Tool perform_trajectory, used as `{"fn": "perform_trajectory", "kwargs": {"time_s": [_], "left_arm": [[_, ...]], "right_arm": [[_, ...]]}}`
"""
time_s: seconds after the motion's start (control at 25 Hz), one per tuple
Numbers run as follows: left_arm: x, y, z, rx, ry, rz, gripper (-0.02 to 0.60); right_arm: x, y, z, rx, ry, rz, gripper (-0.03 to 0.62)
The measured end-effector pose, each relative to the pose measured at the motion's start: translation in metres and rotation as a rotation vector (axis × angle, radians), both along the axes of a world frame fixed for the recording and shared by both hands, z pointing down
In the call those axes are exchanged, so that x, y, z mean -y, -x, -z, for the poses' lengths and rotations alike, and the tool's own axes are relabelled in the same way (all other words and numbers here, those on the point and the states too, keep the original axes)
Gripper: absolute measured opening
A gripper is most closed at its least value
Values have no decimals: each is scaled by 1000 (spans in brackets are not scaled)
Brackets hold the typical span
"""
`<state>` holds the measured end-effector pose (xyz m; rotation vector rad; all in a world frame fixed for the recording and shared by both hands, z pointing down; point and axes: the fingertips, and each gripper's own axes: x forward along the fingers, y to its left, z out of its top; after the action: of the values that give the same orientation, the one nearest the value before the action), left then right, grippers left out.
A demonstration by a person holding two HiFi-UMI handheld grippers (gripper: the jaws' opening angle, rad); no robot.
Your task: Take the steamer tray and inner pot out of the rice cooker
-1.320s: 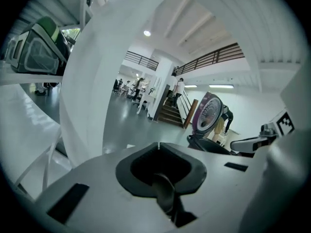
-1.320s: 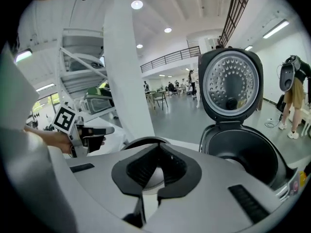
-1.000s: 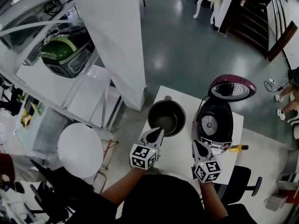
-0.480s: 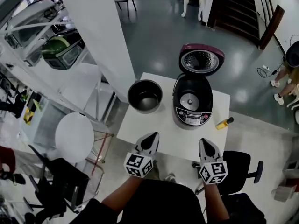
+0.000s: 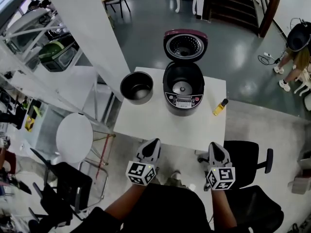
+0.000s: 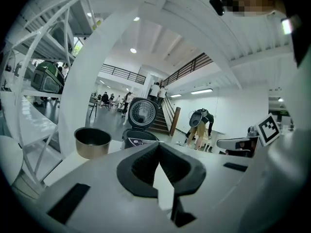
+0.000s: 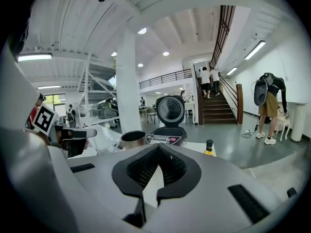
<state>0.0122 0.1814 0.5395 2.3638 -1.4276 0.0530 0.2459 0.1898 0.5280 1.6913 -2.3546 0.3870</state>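
Claws: your left claw [image 5: 154, 143] and right claw [image 5: 215, 147] are pressed together, empty, short of the tabletop [image 5: 170, 125]
Inner pot [image 5: 136, 87]: out, standing just left of the open rice cooker [image 5: 182, 89]
Steamer tray: not visible; check the cooker's cavity, and spread a claw before reaching in

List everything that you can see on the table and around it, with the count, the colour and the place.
table: one, white, centre of head view
rice cooker: one, black, dark red lid open, table's far side
inner pot: one, dark metal, on table, left of rice cooker, apart from it
bottle: one, yellow, dark cap, on table, right of rice cooker
office chair: one, black, near right corner
round stand: one, white, left of table
left tool: one, white, shut, empty, before table's near edge
right tool: one, white, shut, empty, same
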Motion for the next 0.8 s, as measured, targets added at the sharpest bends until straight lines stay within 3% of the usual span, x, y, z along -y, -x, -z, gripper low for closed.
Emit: {"fn": "perform_trajectory", "kwargs": {"time_s": [0.32, 0.8], "left_arm": [[-11, 8, 12, 39, -83, -55, 5], [-7, 30, 30, 8, -108, 26, 5]], "right_arm": [[-17, 2, 14, -50, -41, -30, 0], [-18, 4, 15, -25, -44, -28, 0]]}}
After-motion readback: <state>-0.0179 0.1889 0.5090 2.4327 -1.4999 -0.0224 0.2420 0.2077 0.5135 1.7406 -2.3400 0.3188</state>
